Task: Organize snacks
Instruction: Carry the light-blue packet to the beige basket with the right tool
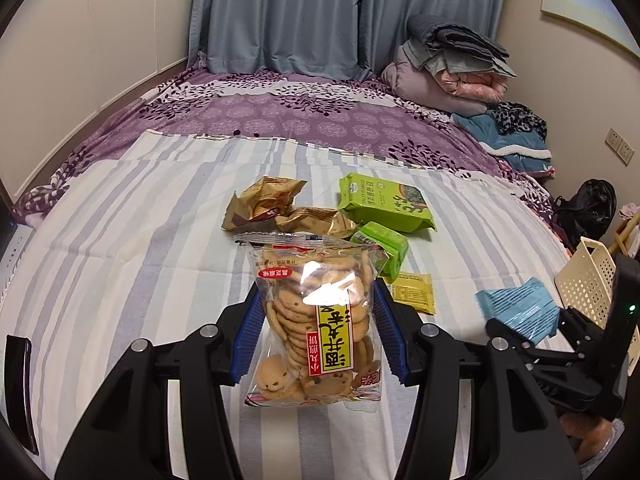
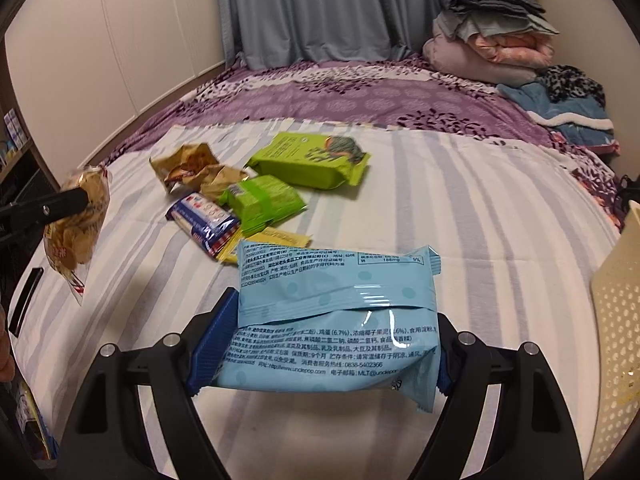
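Note:
My left gripper (image 1: 318,332) is shut on a clear bag of small biscuits (image 1: 316,320) and holds it above the striped bed sheet; the bag also shows at the left of the right wrist view (image 2: 78,220). My right gripper (image 2: 320,344) is shut on a light blue snack pack (image 2: 336,320), seen at the right of the left wrist view (image 1: 520,312). On the bed lie two gold packets (image 1: 276,208), a large green pack (image 1: 384,202), a smaller green pack (image 1: 384,246), a yellow sachet (image 1: 414,292) and a blue-white pack (image 2: 204,220).
A cream perforated basket (image 2: 618,320) stands at the right edge of the bed, also in the left wrist view (image 1: 588,276). Folded quilts (image 1: 448,68) and clothes (image 1: 516,136) are piled at the far right. A black phone-like object (image 1: 20,392) lies at the left.

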